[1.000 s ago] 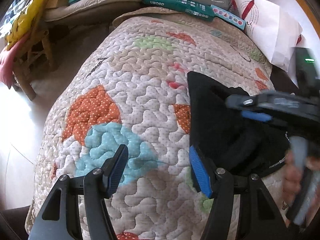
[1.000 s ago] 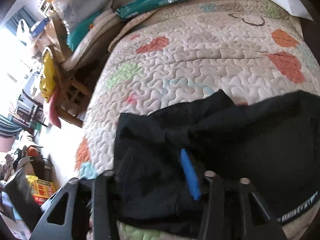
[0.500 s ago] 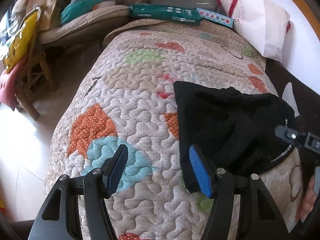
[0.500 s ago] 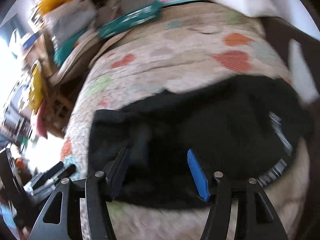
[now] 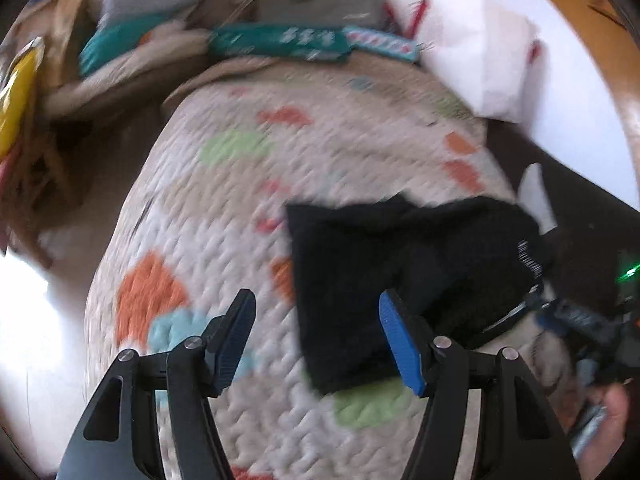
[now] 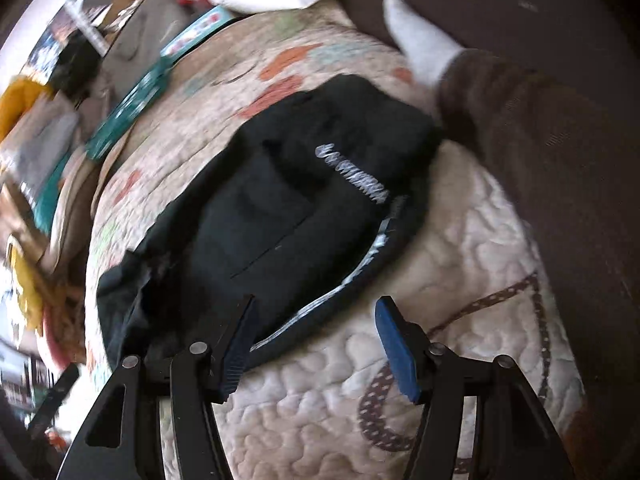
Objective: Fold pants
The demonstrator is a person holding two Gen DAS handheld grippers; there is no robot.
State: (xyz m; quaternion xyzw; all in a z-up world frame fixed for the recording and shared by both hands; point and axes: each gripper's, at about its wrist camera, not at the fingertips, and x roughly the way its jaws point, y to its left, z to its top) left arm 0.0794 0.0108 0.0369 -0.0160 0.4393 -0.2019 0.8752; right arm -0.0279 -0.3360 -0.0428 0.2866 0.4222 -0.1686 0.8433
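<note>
Two hand-held grippers are in view, and both stand with jaws apart and nothing between them. Left hand-held gripper (image 5: 318,340) hovers over the quilt (image 5: 224,216), its blue-padded finger in front of the near left edge of the pants (image 5: 384,280); contact cannot be confirmed, as the view is blurred. Right hand-held gripper (image 6: 314,344) is above the quilt near the bed's near edge, its left finger just at or over the waistband hem, its right finger over bare quilt.

Black pants (image 6: 288,200) lie bunched into a compact folded bundle on the right half of the bed, close to its right edge, waistband with white lettering facing the right-hand camera. A brown-sleeved arm (image 6: 540,160) and a white sock-like item (image 6: 420,44) lie just beside the bundle at the bed's right edge. Clutter, including a teal package (image 5: 276,42), sits along the far edge of the bed.

Judgement: the fold appears largely made and the bundle released; the step in hand is either release after a fold or a regrasp. Bundle edges look uneven. Any next move calls for gripping the loose left corner cleanly, both fabric layers together, without catching the quilt beneath.
</note>
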